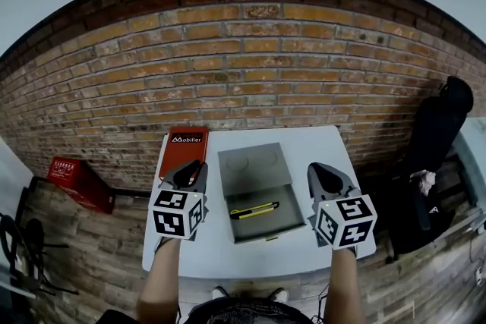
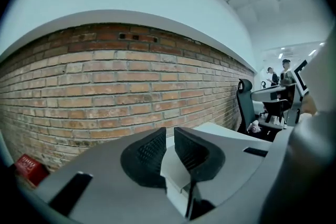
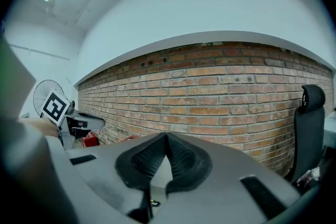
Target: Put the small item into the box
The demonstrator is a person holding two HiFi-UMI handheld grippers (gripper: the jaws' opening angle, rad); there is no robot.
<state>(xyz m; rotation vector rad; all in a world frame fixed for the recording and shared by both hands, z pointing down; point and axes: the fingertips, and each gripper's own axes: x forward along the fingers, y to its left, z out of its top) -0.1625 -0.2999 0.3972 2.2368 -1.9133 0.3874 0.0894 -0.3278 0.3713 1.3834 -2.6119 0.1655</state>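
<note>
A yellow and black utility knife (image 1: 253, 210) lies inside the open grey box (image 1: 279, 226) at the middle of the white table (image 1: 250, 258). The box's lid (image 1: 254, 162) lies flat behind it. My left gripper (image 1: 188, 175) hovers left of the box. In the left gripper view its jaws (image 2: 169, 131) stand a narrow gap apart with nothing between them. My right gripper (image 1: 325, 177) is held right of the box. In the right gripper view its tips (image 3: 167, 136) meet, with nothing held.
A red box (image 1: 184, 150) marked Mobilier lies at the table's far left corner. A brick wall (image 1: 250, 72) runs behind the table. On the floor sit a red crate (image 1: 76, 182) to the left and a black office chair (image 1: 437, 133) to the right.
</note>
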